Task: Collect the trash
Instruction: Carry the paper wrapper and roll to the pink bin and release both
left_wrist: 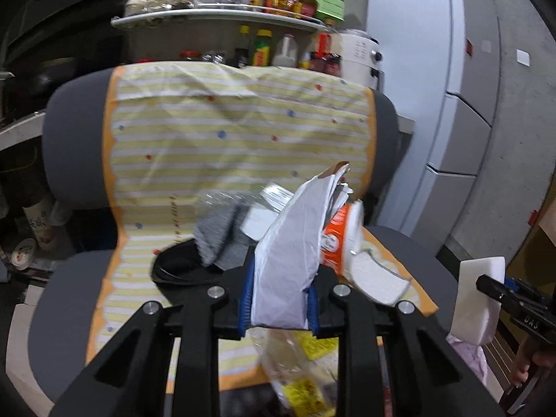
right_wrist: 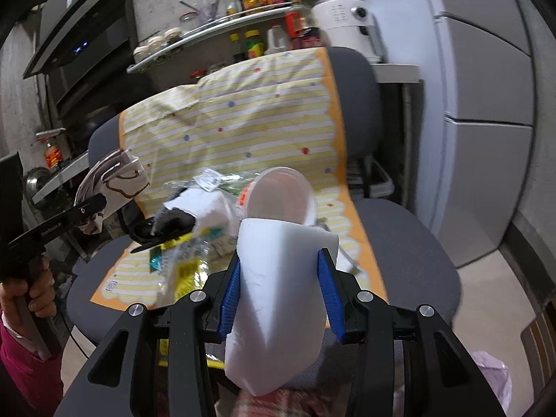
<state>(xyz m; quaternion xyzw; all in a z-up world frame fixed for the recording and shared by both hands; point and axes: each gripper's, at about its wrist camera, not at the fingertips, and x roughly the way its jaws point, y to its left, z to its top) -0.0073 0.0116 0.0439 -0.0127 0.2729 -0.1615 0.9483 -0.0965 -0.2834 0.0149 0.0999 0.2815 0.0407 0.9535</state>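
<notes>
On the gray chair [left_wrist: 66, 132] lies a striped yellow cloth [left_wrist: 222, 128], and a heap of trash sits on the seat.

Left gripper [left_wrist: 279, 304] has its blue pads pressed on a white paper bag [left_wrist: 292, 243]. The bag stands up between the pads and leans toward 1 o'clock. An orange cup [left_wrist: 335, 239] lies on its side, touching the bag at 2 o'clock. At 3 o'clock from the cup rests a white foam tray [left_wrist: 371, 278]. A gray rag [left_wrist: 222, 232] lies at 10 o'clock from the gripper, with a black lid [left_wrist: 180, 264] just under it. A clear wrapper with yellow labels [left_wrist: 302, 371] hangs below the gripper, near 6 o'clock.

Right gripper [right_wrist: 281, 292] squeezes a white foam piece [right_wrist: 278, 299] between its pads. The foam bends into a curve and sticks out both ways, toward 12 and 6 o'clock. In the right view the cup [right_wrist: 278, 194] lies just past the foam at 12 o'clock, with its open mouth facing the camera. More clear wrappers [right_wrist: 184, 264] lie at 10 o'clock from this gripper. In this view the left gripper shows far off at 9 o'clock, and its bag [right_wrist: 114, 173] is held up off the seat.

A shelf of bottles [left_wrist: 288, 0] hangs on the wall behind the chair. A pink bag [right_wrist: 493, 382] shows at 4 o'clock, low down.
</notes>
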